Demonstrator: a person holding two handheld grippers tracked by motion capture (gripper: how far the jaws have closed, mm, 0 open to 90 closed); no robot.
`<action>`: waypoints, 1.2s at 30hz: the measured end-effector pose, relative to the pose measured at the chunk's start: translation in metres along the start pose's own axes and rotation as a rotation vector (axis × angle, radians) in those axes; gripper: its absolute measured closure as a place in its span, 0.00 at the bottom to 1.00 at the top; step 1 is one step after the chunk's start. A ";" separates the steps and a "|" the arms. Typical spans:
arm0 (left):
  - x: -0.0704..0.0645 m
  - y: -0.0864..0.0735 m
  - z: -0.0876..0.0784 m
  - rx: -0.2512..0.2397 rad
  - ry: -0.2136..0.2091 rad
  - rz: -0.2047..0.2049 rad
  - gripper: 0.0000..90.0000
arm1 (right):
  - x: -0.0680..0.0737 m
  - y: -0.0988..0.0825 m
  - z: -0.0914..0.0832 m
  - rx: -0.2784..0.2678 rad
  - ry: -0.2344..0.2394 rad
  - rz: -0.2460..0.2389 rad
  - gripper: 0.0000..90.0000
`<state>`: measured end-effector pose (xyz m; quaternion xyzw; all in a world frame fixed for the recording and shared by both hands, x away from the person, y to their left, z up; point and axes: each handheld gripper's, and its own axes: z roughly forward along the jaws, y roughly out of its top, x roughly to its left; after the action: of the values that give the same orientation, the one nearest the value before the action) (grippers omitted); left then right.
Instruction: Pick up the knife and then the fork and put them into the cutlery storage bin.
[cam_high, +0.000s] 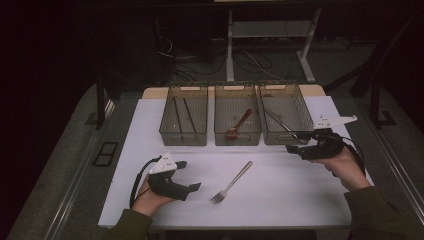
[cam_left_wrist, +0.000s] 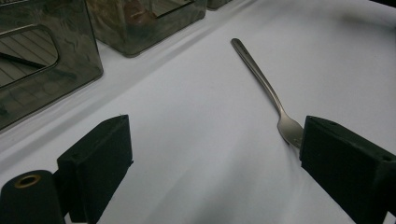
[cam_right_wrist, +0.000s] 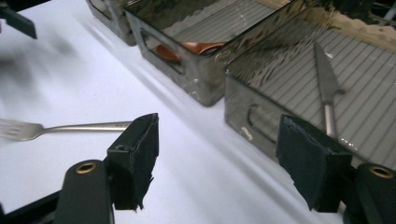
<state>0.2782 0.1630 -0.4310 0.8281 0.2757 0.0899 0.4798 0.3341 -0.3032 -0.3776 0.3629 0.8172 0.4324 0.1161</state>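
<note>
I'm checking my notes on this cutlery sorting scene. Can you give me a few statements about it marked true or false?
1. The fork lies on the white table, outside the bins. True.
2. The left tongs grip the fork. False: they are open, with nothing between the jaws.
3. The middle bin holds a wooden spoon. True.
4. The knife lies in the left bin. False: it is in the right bin.
5. The right tongs are open near the right bin. True.

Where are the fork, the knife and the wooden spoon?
fork (cam_high: 231, 182), high view, middle of its handle
knife (cam_right_wrist: 325, 83), right gripper view, on its blade
wooden spoon (cam_high: 239, 124), high view, on its handle
</note>
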 end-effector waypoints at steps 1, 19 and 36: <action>0.000 0.001 0.000 0.004 0.002 0.004 0.11 | 0.002 -0.003 0.000 -0.007 0.005 -0.001 0.32; -0.023 0.028 0.035 0.053 -0.057 0.006 0.38 | 0.033 -0.064 0.000 -0.019 -0.014 -0.023 0.26; -0.051 0.037 0.102 0.228 -0.064 0.019 0.79 | 0.033 -0.066 0.004 0.001 -0.027 -0.023 0.25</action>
<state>0.2917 0.0449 -0.4472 0.8823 0.2609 0.0360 0.3902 0.2801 -0.3018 -0.4279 0.3592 0.8200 0.4258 0.1318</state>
